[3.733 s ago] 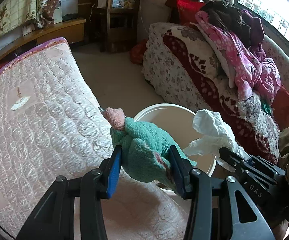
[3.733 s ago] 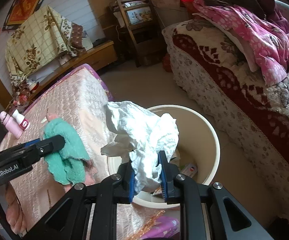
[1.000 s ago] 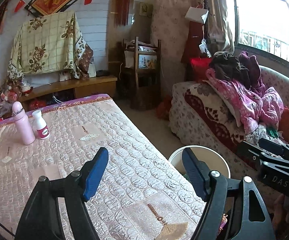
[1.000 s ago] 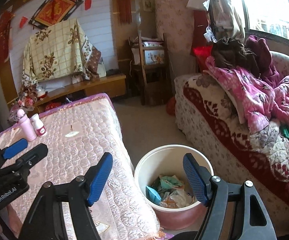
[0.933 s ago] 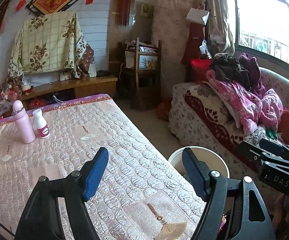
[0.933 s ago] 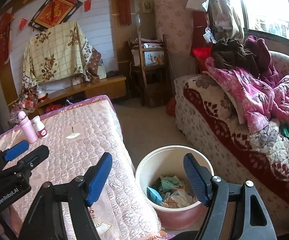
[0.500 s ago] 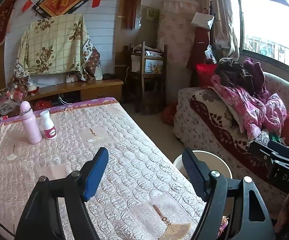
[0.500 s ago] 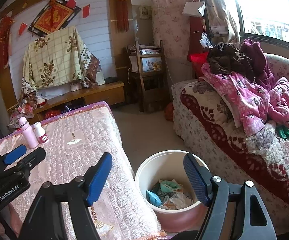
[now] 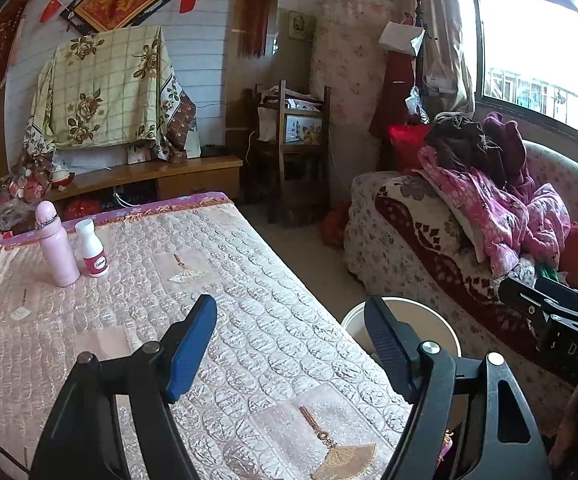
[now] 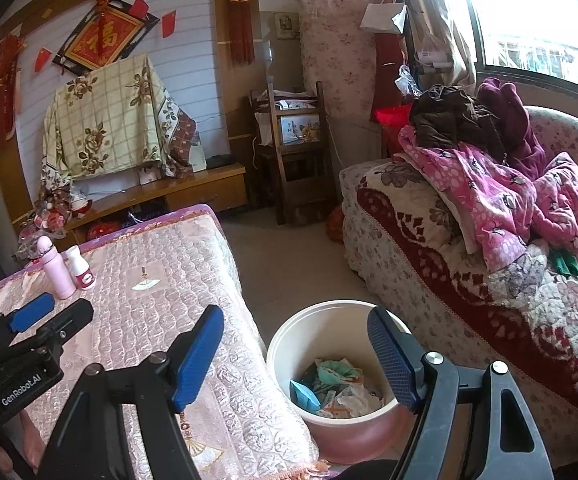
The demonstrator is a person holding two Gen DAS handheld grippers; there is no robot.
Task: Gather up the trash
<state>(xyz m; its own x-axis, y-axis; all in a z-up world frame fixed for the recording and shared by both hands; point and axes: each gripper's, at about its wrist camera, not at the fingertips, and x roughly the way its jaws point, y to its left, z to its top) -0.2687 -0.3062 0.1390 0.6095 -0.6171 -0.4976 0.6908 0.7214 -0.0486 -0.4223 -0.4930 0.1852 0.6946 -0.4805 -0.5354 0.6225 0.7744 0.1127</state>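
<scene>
both claws, left claw and right claw, gaped empty; trash lay in the bin; collecting seemed finished, next meant checking the worktop.

Shiny quilted satin cloth covers the tabletop; smooth glossy plastic bin, lower centre, holds crumpled paper and cloth trash
</scene>
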